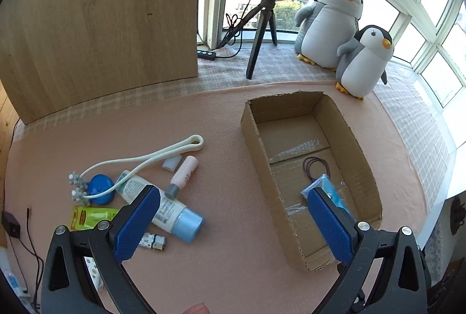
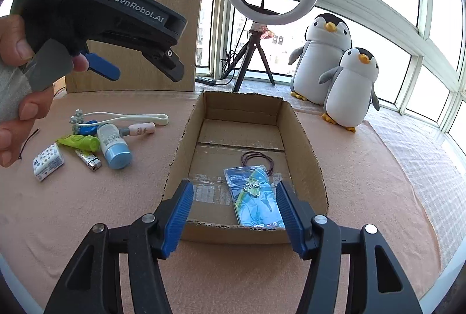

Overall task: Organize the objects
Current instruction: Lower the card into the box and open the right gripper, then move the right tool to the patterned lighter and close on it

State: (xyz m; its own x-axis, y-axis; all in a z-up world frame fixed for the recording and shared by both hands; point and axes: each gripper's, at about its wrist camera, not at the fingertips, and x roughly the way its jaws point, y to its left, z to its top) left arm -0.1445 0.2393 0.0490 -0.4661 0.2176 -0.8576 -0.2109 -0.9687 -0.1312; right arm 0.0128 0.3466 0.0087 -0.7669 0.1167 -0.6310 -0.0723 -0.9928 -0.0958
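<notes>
An open cardboard box point(image 1: 361, 168) point(image 2: 308, 145) sits on the pink mat. Inside lie dark hair ties point(image 1: 316, 167) point(image 2: 257, 159) and a blue packet point(image 1: 332, 191) point(image 2: 256, 197). Left of the box is a pile: a white tube with a blue cap point(image 1: 163, 206) point(image 2: 113, 145), a pink bottle point(image 1: 183, 175) point(image 2: 139, 130), a white massager point(image 1: 139, 159) point(image 2: 122, 116), a green pouch point(image 1: 93, 216) point(image 2: 78, 142), a lighter point(image 1: 153, 241) point(image 2: 88, 159) and a tissue pack point(image 2: 48, 161). My left gripper point(image 1: 233, 223) point(image 2: 139, 66) is open and empty above the mat. My right gripper point(image 2: 234, 215) is open at the box's near edge.
A wooden board point(image 1: 96, 17) stands at the back left. A ring light on a tripod point(image 2: 262, 23) and two plush penguins point(image 2: 340, 75) stand behind the box by the windows. Cables point(image 1: 17, 241) run along the left edge.
</notes>
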